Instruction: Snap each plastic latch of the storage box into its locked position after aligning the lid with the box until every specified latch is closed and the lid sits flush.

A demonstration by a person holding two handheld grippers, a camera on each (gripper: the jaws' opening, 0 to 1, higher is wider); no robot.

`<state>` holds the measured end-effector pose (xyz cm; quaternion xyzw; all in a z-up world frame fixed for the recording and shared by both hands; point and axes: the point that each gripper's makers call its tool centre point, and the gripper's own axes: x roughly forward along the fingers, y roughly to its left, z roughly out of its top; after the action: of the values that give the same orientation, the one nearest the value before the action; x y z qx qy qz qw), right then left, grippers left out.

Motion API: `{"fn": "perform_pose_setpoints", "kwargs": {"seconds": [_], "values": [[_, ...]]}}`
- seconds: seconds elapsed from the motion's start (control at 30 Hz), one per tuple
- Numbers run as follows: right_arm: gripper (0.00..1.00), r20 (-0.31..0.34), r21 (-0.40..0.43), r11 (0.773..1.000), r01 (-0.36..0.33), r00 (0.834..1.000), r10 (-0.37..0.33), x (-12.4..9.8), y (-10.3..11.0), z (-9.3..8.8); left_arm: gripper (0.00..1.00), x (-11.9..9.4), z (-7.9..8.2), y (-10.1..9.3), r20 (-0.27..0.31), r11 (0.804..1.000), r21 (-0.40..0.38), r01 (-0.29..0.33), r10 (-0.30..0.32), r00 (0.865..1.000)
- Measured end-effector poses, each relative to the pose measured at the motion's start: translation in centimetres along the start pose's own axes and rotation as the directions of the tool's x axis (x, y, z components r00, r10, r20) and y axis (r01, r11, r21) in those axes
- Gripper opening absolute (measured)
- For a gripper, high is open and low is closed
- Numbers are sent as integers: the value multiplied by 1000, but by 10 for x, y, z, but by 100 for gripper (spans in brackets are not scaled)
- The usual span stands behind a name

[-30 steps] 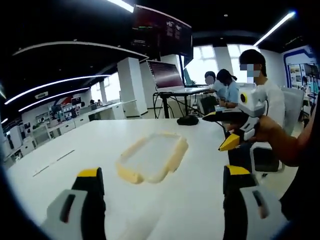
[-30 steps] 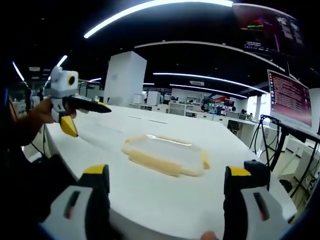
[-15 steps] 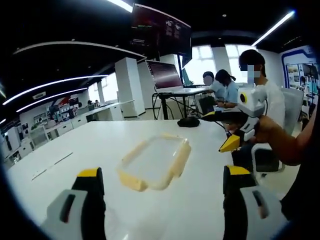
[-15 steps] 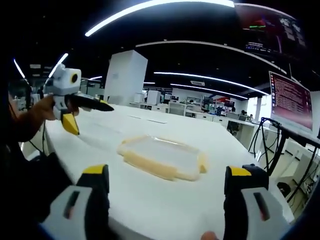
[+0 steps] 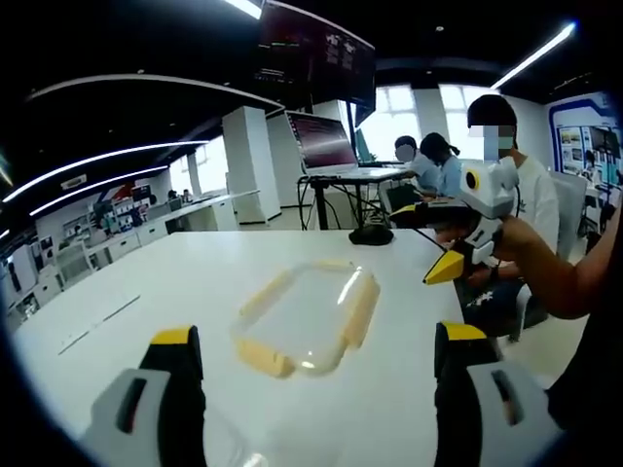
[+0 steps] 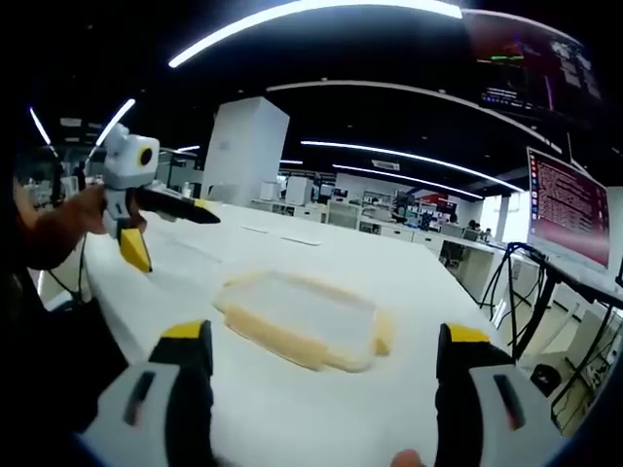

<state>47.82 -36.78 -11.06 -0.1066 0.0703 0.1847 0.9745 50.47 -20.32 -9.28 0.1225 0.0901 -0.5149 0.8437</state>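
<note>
White worktop [image 5: 146, 282] in office: clear storage box [image 5: 304, 316] with yellow latches lies mid-surface, contents hard to make out. Left tool [image 5: 316, 389] and right tool [image 6: 326, 389] wide apart, holding nothing.

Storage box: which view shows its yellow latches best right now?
The left gripper view: the storage box sits nearer, with its long side latches distinct. In the right gripper view the box lies lower and flatter, its latches merging into a pale yellow rim.

Bare white surface [image 5: 146, 292] lies on every side of the storage box [image 5: 307, 316]; my right claw [image 5: 428, 243] hangs off its far side, well apart.
</note>
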Motion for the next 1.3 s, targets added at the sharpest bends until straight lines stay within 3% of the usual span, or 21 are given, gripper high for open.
{"fn": "perform_pose_setpoints", "kwargs": {"seconds": [0.33,0.43,0.5,0.6,0.8,1.03,1.1,1.3], "values": [[96,-12,-18,1000,3,1000,-3,3,-8,2,100,3,5,3,-19,999,33,-1,2,1000],[96,-13,-25,1000,5,1000,-5,3,-11,5,100,6,7,12,-28,1000,25,2,-1,1000],[96,-14,-33,999,6,1000,-6,4,-12,6,99,6,3,20,-53,999,-16,-32,31,998],[96,-15,-41,999,5,1000,-6,5,-14,7,99,6,5,23,-47,999,3,-34,34,998],[96,-27,-49,999,6,1000,-7,8,-18,6,99,11,6,23,-56,1000,2,-7,7,998],[96,-47,-61,998,3,999,-6,14,-27,3,99,16,1,20,-128,996,69,50,-41,991],[96,-51,-74,997,-2,999,-2,17,-29,3,98,17,4,22,-127,998,18,55,-52,991],[96,-66,-83,997,-6,998,0,20,-31,1,97,19,10,29,-133,997,46,54,-48,990]]}}
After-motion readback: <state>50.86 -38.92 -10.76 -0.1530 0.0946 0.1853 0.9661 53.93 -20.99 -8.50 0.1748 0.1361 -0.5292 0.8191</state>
